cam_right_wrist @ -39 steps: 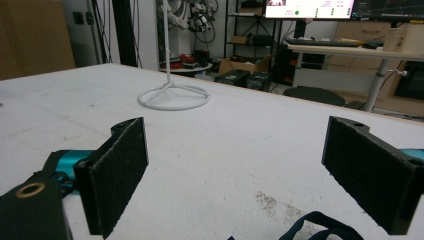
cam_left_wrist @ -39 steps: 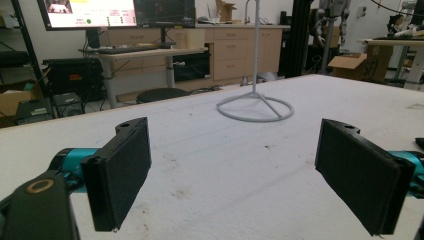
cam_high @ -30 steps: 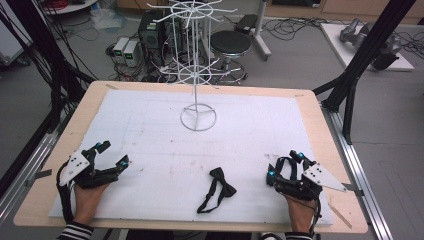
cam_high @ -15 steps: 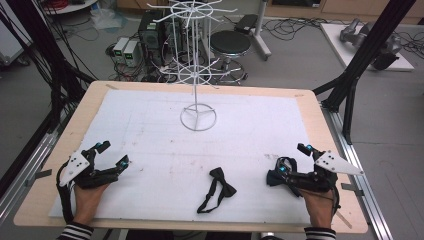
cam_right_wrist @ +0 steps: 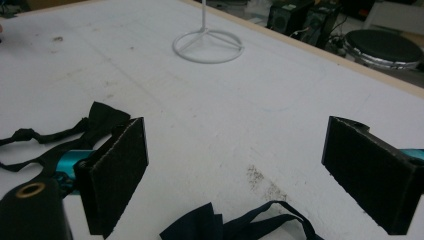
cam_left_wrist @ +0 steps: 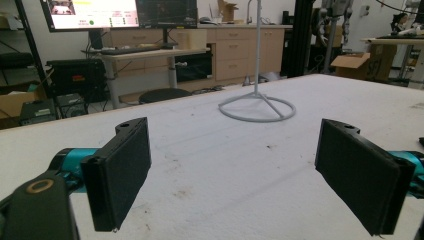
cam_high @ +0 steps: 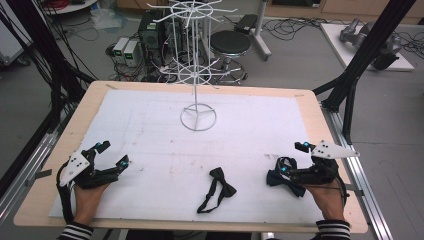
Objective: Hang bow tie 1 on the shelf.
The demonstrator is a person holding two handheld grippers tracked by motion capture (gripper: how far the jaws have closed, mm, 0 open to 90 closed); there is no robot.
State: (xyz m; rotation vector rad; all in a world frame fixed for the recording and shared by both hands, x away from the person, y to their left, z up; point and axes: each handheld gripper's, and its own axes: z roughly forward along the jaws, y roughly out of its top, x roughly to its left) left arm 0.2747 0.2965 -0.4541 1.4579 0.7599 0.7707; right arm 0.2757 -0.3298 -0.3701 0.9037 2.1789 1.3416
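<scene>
On the white mat (cam_high: pixel 150 135) that covers the wooden table (cam_high: pixel 320 120), two bow ties lie near the person's edge. Near the middle of that edge lies a black bow tie (cam_high: pixel 218 188), its strap looping toward the front; it also appears at the left of the right gripper view (cam_right_wrist: pixel 95 122). A dark navy bow tie (cam_high: pixel 282 181) lies to its right, just under and beside the right gripper (cam_high: pixel 291 159), which is held above the mat with its jaws wide apart and nothing between them. Seen from the right gripper's own camera, the navy tie's cloth and strap (cam_right_wrist: pixel 220 222) lie on the mat below the gap between the two black pads (cam_right_wrist: pixel 117 165), untouched by them. The left gripper (cam_high: pixel 112 154) rests at the mat's near left corner, well apart from both ties, its jaws likewise spread and empty. A white wire rack (cam_high: pixel 198 60) stands at the far middle of the mat.
</scene>
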